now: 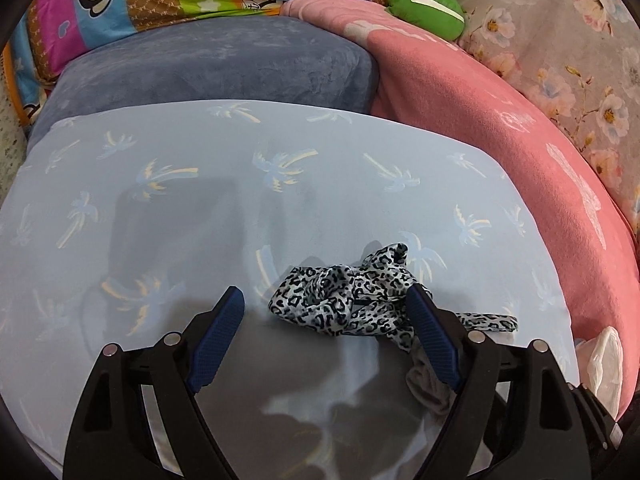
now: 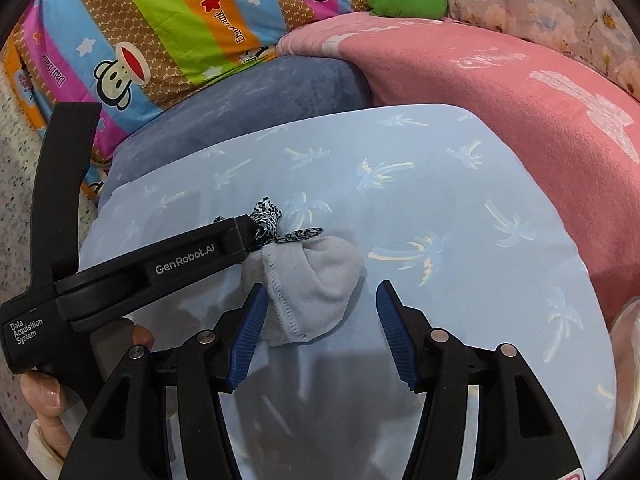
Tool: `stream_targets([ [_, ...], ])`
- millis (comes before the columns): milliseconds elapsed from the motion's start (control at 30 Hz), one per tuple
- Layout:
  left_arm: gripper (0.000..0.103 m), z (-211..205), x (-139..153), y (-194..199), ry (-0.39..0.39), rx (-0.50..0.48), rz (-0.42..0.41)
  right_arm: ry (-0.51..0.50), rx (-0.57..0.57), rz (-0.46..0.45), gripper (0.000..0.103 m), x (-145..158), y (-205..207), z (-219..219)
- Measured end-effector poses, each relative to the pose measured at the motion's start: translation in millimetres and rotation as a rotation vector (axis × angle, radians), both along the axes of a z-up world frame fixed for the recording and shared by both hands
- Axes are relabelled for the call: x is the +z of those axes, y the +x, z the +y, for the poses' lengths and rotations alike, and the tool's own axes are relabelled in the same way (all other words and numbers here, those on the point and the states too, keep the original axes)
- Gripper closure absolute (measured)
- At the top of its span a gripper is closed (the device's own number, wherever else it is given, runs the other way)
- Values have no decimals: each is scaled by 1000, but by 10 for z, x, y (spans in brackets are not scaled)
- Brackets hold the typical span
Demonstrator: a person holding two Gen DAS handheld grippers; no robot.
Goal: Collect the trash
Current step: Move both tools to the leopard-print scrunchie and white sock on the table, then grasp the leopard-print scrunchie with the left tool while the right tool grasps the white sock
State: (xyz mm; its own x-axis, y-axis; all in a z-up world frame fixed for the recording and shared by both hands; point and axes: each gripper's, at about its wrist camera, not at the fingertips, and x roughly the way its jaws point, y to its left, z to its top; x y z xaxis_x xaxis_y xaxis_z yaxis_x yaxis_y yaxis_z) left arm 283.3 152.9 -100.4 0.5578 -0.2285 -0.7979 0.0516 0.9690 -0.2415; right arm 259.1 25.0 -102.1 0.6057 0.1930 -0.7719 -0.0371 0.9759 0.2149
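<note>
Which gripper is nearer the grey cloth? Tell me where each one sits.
Right. The right gripper frames the grey cloth, open around its near end. The left gripper is beside it, open around the leopard-print fabric.

Both my wrist views are bright and evenly lit from above and behind me. My grippers cast soft grey shadows on the light blue pillow (image 1: 280,152). Focus is sharp; fisheye bending curves the edges, with black vignette corners.
</note>
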Motion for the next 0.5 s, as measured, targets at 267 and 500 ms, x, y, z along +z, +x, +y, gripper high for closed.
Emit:
stream_targets([
  [267,73,-59,6,1,-55,-59,-13,29,26,6,72,-88,15,56],
  [500,99,-133,139,-163,-69,-72,-27,30,16,3,91,9,-169,13],
])
